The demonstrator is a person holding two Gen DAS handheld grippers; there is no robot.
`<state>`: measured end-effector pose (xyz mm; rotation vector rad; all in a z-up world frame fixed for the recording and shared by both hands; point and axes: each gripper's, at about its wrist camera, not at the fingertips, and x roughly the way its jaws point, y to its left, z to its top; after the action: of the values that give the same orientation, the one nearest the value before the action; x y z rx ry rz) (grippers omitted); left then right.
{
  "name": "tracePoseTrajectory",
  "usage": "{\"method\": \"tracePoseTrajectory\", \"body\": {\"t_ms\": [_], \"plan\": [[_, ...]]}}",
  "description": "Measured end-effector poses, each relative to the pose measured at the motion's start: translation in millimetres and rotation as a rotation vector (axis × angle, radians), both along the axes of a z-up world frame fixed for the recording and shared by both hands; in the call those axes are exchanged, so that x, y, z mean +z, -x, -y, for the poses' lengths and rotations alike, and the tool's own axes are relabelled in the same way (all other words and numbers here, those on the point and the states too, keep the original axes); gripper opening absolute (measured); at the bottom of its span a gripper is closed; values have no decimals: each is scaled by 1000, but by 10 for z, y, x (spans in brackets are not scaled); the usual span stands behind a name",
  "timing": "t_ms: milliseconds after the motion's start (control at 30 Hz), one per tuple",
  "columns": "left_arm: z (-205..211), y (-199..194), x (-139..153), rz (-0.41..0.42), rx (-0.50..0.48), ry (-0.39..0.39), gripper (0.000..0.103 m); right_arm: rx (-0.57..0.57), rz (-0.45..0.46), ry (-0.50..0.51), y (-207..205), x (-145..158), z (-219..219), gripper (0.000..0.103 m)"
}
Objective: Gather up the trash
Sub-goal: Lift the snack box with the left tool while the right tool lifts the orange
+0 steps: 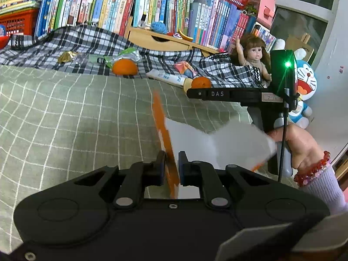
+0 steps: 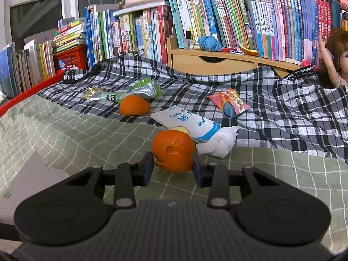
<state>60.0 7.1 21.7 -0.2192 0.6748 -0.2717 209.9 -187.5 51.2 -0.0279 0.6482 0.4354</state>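
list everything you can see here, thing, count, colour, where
orange peels: 2, orange; near one between the right jaws, far one on the plaid cloth
white bag: 1, white with orange edge; held in the left jaws
blue and white packet: 1; behind the near peel
crumpled tissue: 1, white; beside that packet
red snack wrapper: 1; on the plaid cloth
green wrapper: 1, green and silver; behind the far peel
gold wrapper: 1; left of the green one
plaid cloth: 1, black and white; at back
green checked sheet: 1; foreground
books: many, mixed; shelves behind
doll: 1; right
blue plush toy: 1; far right
left gripper: shut on the bag
right gripper: around the near peel
hand: 1, red bead bracelet; holds the right gripper
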Motion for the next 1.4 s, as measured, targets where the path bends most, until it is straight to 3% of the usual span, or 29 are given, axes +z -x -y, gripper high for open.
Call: {"method": "tracePoseTrajectory", "body": {"t_ms": [333, 567, 1233, 1333, 1400], "plan": [[-123, 168, 69, 8, 42, 22, 10, -6, 15, 0, 223, 148, 42, 43], [-162, 355, 197, 76, 67, -20, 7, -12, 33, 0, 388, 286, 56, 44], [-404, 846, 541, 170, 136, 10, 3, -4, 114, 8, 960, 670, 14, 44], [-458, 894, 531, 163, 159, 1, 4, -31, 79, 13, 986, 590, 17, 32], [-501, 922, 501, 147, 172, 4, 4, -23, 51, -12, 1027, 524, 37, 32]]}}
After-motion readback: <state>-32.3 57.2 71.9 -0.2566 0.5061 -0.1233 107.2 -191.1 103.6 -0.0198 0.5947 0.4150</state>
